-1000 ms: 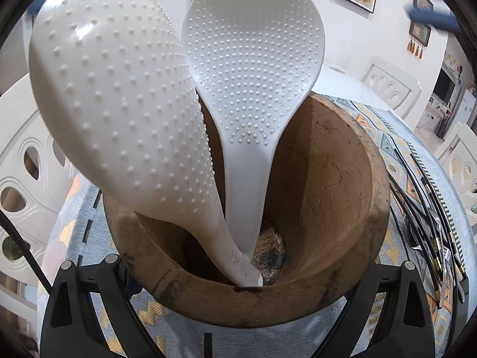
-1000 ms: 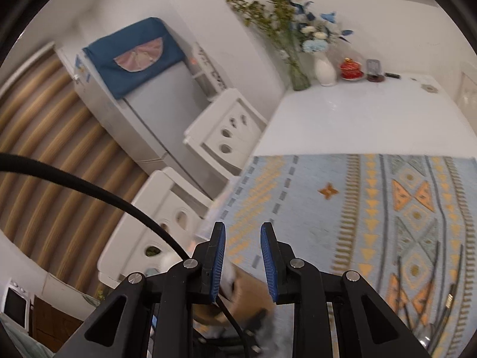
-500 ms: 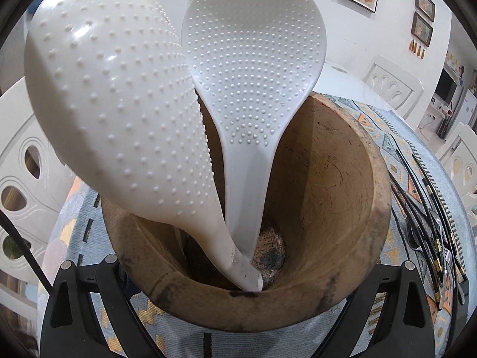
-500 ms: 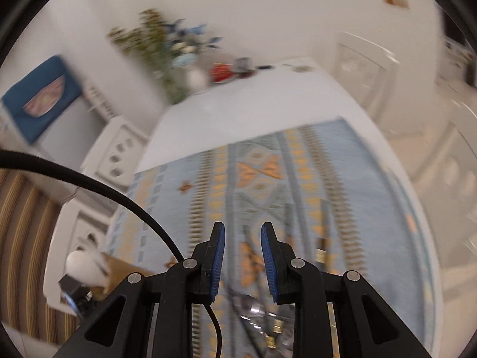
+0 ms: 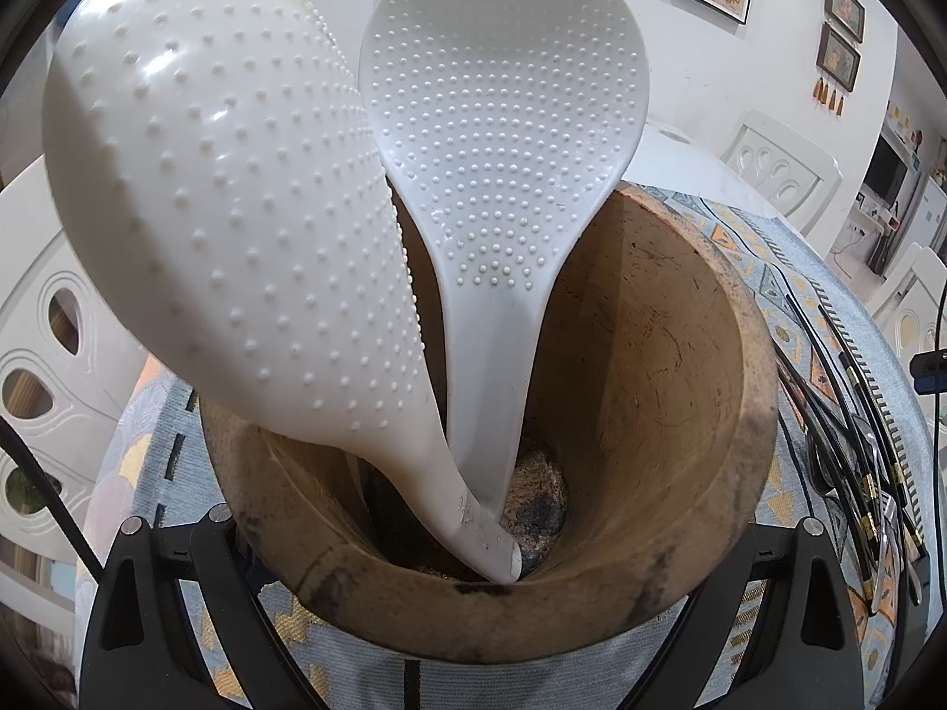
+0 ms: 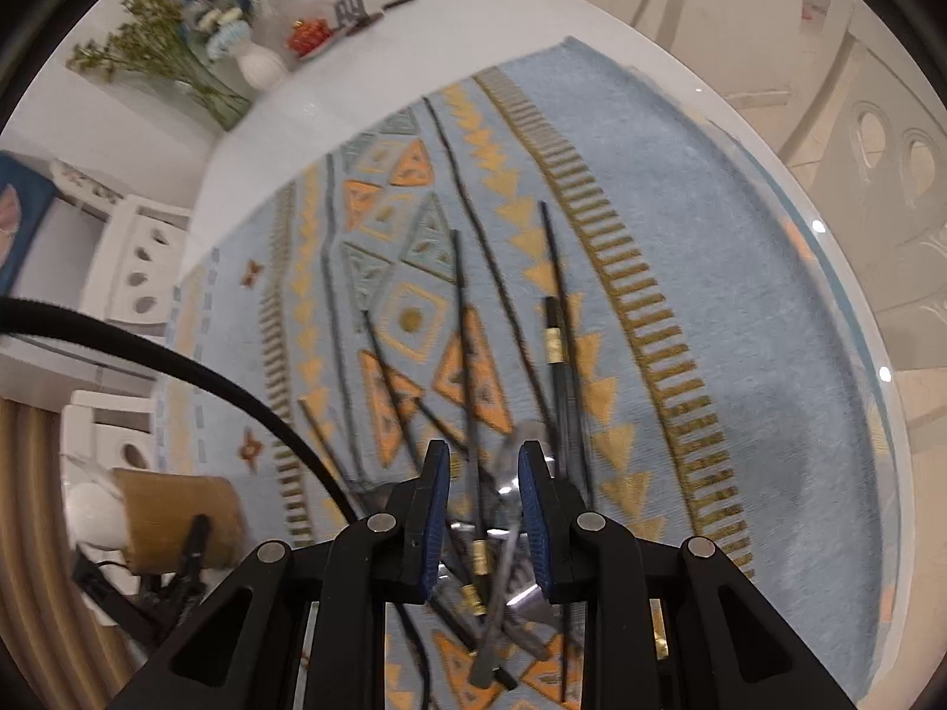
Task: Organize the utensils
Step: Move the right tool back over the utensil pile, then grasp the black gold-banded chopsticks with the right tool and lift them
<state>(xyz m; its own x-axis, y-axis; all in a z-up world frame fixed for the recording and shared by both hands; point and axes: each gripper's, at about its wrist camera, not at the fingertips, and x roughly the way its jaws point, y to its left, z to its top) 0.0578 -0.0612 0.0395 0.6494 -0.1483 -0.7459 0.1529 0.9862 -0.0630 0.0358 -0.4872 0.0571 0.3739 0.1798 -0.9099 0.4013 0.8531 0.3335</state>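
Note:
A wooden holder (image 5: 651,355) fills the left wrist view, with two white dotted rice paddles (image 5: 237,207) (image 5: 503,118) standing in it. My left gripper (image 5: 491,621) straddles the holder, its fingers (image 5: 219,538) pressed against both sides. In the right wrist view, black chopsticks with gold bands (image 6: 556,343) and metal spoons (image 6: 509,485) lie crossed in a heap on the patterned blue mat (image 6: 710,236). My right gripper (image 6: 483,455) hangs just above that heap, its blue pads (image 6: 435,509) a narrow gap apart with nothing between them. The holder (image 6: 171,509) sits at lower left.
A vase of flowers (image 6: 254,65) and a small red object (image 6: 308,35) stand at the far end of the white table. White chairs (image 6: 888,136) ring the table. A black cable (image 6: 177,367) crosses the left side. The chopstick heap (image 5: 852,414) lies right of the holder.
The right gripper has swung from the table's far left side over to the utensil heap and dropped lower, its gap unchanged. The left gripper and holder have not moved.

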